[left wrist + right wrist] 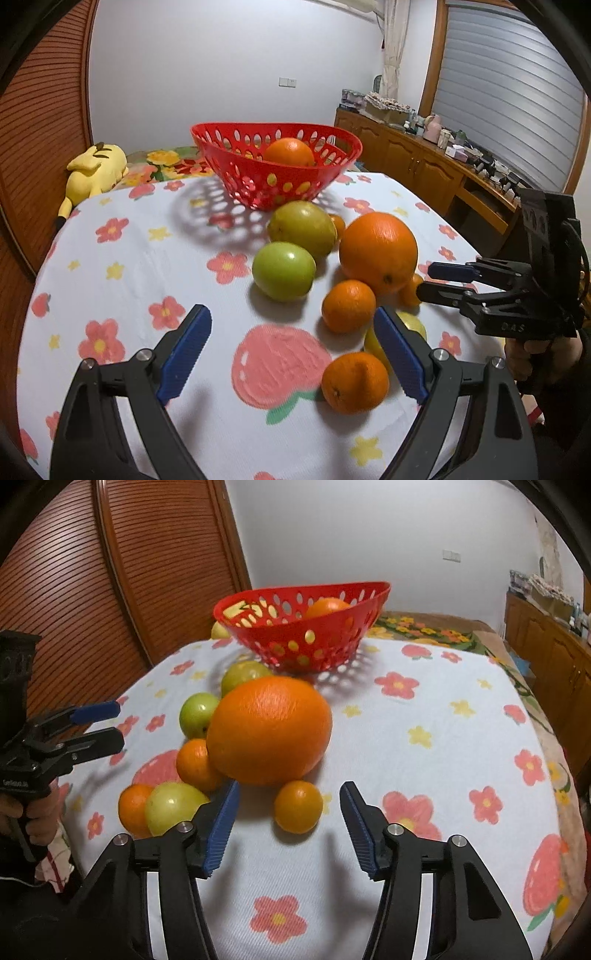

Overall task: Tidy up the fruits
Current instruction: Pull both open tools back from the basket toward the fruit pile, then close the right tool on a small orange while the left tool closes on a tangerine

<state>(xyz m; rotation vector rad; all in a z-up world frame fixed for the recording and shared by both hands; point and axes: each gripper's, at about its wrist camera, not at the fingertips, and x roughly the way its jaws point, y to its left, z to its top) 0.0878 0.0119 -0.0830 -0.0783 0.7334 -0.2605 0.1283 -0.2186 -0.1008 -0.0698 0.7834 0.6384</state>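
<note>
I hold my right claw [288, 827] spread wide, low over the flower-print cloth on the surface [424, 775], because the small round orange tangerine [298, 805] lies just ahead between its blue pads, the easiest fruit to take first. My left claw [291, 354] is spread too, empty, waiting near the loose pile. The big orange [269, 731] sits touching its neighbours, so I judge it harder to grip. The red perforated plastic basket [332, 642], already holding one orange fruit [289, 151], stands behind the pile.
</note>
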